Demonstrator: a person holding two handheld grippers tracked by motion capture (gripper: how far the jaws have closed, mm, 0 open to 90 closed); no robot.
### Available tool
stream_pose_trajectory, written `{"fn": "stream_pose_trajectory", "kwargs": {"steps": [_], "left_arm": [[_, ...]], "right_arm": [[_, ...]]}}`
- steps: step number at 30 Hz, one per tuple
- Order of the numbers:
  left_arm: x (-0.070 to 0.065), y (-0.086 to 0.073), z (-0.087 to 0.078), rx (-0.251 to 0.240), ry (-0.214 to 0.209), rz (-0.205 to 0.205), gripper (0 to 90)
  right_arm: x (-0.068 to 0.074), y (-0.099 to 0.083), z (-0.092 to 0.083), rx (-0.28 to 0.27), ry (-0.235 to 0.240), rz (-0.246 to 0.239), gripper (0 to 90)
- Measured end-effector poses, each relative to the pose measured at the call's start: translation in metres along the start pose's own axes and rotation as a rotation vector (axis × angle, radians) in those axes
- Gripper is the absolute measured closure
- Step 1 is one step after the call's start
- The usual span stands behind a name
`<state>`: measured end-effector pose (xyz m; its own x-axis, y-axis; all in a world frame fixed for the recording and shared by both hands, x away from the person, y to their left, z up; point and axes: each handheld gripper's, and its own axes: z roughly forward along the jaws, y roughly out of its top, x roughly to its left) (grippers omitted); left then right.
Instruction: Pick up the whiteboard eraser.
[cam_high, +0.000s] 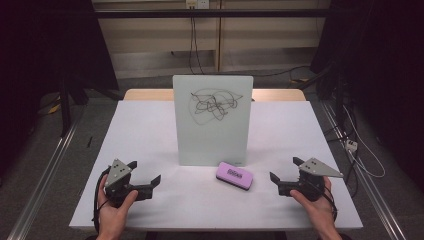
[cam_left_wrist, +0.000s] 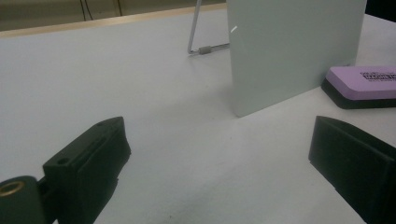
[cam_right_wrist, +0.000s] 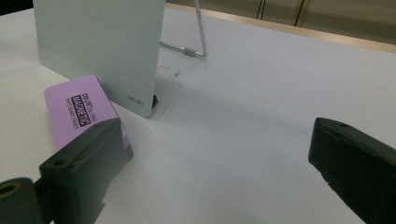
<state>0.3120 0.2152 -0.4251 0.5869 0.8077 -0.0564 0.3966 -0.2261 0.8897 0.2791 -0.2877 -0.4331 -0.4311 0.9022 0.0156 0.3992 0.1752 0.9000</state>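
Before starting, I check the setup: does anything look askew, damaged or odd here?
Nothing damaged. The board stands upright with black scribbles on it. The eraser lies flat, slightly skewed, in front of it. Both grippers are open and hold nothing.

A lab: dark curtains, floor rails, trailing cables.

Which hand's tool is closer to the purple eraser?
Right. The right tool sits just right of the eraser; the left tool lies farther away on its left.
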Motion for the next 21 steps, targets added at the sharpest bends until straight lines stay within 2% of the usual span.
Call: {"fn": "stream_pose_trajectory", "kwargs": {"steps": [11, 21], "left_arm": [[-0.0007, -0.0004, 0.001, 0.007, -0.002, -0.006, 4.7], [-0.0001, -0.0013, 0.0002, 0.017, 0.005, -0.003, 4.7]], "right_arm": [[-0.0002, 0.0008, 0.0002, 0.02, 0.027, 0.001, 3.8], [0.0044, 0.0033, 0.0042, 0.064, 0.099, -0.022, 4.3]]}}
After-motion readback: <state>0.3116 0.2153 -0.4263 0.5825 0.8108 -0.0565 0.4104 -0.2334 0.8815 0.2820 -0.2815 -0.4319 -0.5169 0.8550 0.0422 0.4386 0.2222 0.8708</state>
